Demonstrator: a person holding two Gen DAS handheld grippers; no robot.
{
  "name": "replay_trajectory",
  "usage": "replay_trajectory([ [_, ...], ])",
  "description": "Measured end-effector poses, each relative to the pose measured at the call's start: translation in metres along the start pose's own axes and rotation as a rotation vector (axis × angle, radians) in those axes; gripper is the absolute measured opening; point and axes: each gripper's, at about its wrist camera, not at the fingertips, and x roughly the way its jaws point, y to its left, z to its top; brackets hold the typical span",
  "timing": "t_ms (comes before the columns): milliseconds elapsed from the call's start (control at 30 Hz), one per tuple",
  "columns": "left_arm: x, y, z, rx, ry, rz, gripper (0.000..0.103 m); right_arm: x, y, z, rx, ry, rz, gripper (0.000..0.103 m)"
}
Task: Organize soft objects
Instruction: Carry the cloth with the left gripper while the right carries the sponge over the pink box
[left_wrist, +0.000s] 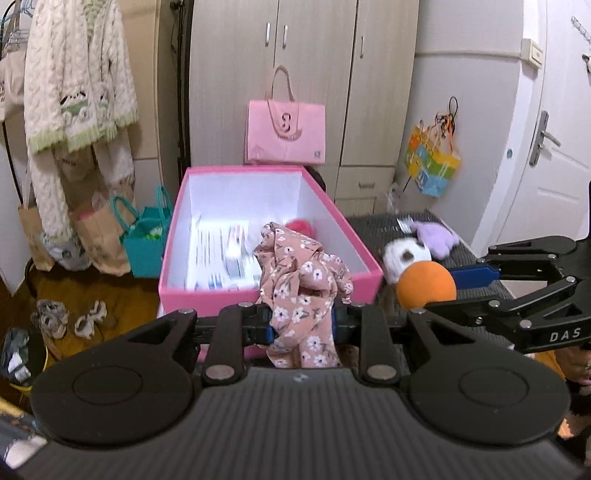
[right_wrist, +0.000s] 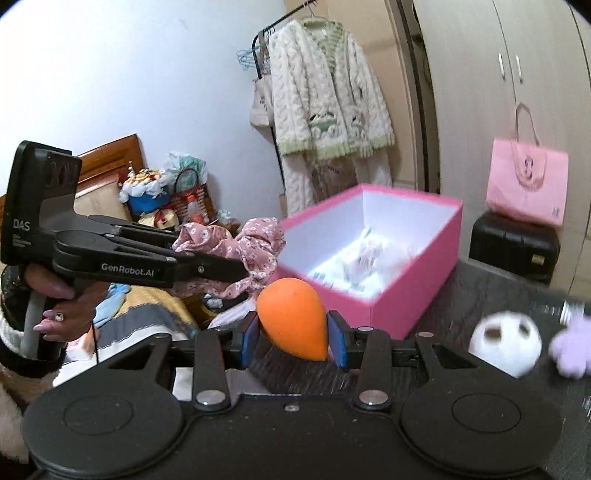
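Softness rules here. We have the left hand-held gripper (left_wrist: 303, 325) clamped on a floral scrunchie (left_wrist: 303, 280), bunched fabric raised just in front of the pink box (left_wrist: 271, 291); it should be light, limp and likely to snag, so a pinch through the gathered middle looks best. Our right hand-held gripper (right_wrist: 291, 339) is pressed on an orange sponge egg (right_wrist: 291, 317), near the box's front corner: springy, light, best squeezed gently across its widest part. A white plush ball (right_wrist: 506, 343) lies right of the box.

Two close wrist views, shared pink box (left_wrist: 271, 291)
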Motion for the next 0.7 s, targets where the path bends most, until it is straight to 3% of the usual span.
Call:
replay_trajectory([
  [167, 0.02, 0.015, 0.024, -0.038, -0.044, 0.002, 0.024, 0.021, -0.006, 0.031, -0.029, -0.037, -0.047, 0.045],
  [400, 0.064, 0.032, 0.049, -0.038, -0.073, 0.066, 0.025, 0.064, -0.026, 0.069, -0.051, -0.043, -0.071, 0.045],
  [500, 0.086, 0.04, 0.052, -0.043, -0.049, 0.112, 0.025, 0.084, -0.037, 0.082, -0.056, -0.036, -0.11, 0.045],
  [700, 0.133, 0.053, 0.07, -0.057, 0.035, 0.096, 0.026, 0.126, -0.073, 0.099, -0.012, 0.04, -0.134, 0.045],
])
